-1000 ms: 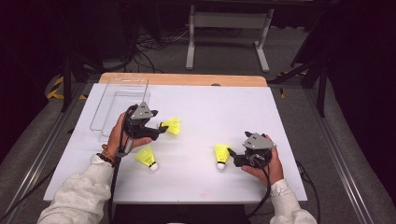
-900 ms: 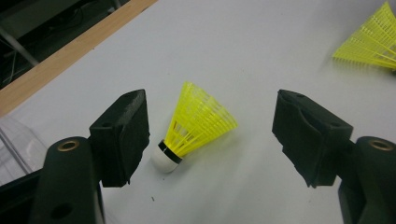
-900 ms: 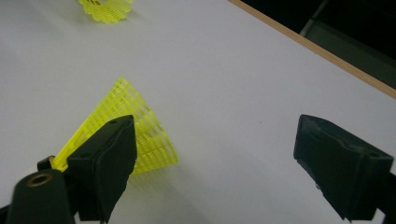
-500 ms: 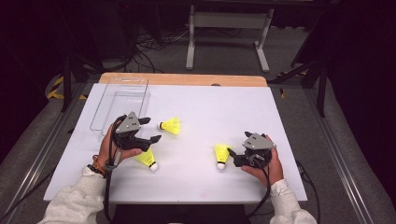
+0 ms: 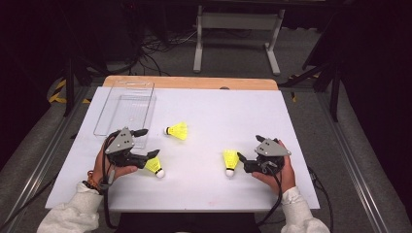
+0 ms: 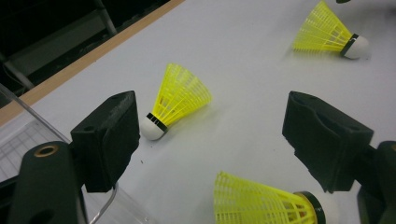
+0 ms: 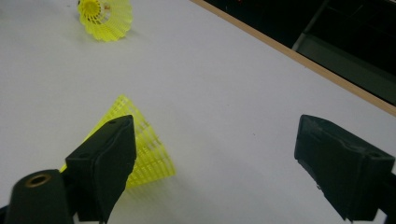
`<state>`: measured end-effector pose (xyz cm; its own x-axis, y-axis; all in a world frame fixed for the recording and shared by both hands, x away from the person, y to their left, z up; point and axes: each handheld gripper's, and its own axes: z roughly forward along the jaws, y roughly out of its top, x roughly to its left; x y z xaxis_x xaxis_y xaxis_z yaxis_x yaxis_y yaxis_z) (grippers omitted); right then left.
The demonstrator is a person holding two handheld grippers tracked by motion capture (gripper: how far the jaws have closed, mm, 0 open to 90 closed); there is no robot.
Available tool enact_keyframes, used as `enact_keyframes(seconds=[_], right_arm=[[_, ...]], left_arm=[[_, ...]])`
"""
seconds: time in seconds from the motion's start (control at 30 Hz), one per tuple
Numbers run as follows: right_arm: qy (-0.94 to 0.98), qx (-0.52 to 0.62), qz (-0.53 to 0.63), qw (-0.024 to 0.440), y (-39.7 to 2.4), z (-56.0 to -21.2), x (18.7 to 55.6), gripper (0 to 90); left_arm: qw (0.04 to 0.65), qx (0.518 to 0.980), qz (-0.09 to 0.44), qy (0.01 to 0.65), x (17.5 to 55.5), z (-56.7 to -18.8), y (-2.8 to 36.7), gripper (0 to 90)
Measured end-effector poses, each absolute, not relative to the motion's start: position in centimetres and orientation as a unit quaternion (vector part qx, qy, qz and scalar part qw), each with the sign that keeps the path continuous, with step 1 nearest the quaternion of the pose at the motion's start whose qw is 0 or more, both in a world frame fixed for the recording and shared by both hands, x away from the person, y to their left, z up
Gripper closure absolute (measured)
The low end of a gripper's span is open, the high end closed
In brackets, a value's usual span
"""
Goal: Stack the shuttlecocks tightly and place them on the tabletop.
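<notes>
Three yellow shuttlecocks lie on the white table (image 5: 214, 107). One is in the middle (image 5: 177, 130) (image 6: 180, 100), one at the front left (image 5: 154, 167) (image 6: 261, 203), and one at the front right (image 5: 230, 161) (image 7: 140, 149). My left gripper (image 5: 147, 143) (image 6: 215, 135) is open and its jaws have just been opening. The front-left shuttlecock lies low between them by the right jaw, with no pad pressing on it. My right gripper (image 5: 248, 148) (image 7: 219, 163) is open, and the front-right shuttlecock lies just behind its left jaw.
A clear plastic tray (image 5: 127, 104) stands at the back left, its near end close to my left gripper. A wooden strip (image 5: 194, 82) runs along the table's far edge. A metal stand (image 5: 235, 34) and cables are on the floor beyond.
My left gripper has drawn back left and toward the front edge, away from the middle shuttlecock, which stays on the table. Its jaws stand wider. The right hand has kept still.
</notes>
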<state>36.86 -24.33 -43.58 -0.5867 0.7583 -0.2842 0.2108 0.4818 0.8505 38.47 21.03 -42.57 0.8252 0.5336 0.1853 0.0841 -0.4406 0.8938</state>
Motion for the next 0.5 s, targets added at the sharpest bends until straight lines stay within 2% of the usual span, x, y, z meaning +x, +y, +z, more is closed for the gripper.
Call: enact_keyframes(seconds=[0.3,0.5], right_arm=[[0.790,0.308,0.408,0.339,-24.4,-43.5,36.9,12.8],[0.793,0.305,0.406,0.337,-24.3,-43.6,36.9,12.8]], left_arm=[[0.496,0.820,0.212,0.192,37.3,-43.5,23.0,17.3],[0.491,0.828,0.175,0.205,37.1,-45.3,23.7,16.4]])
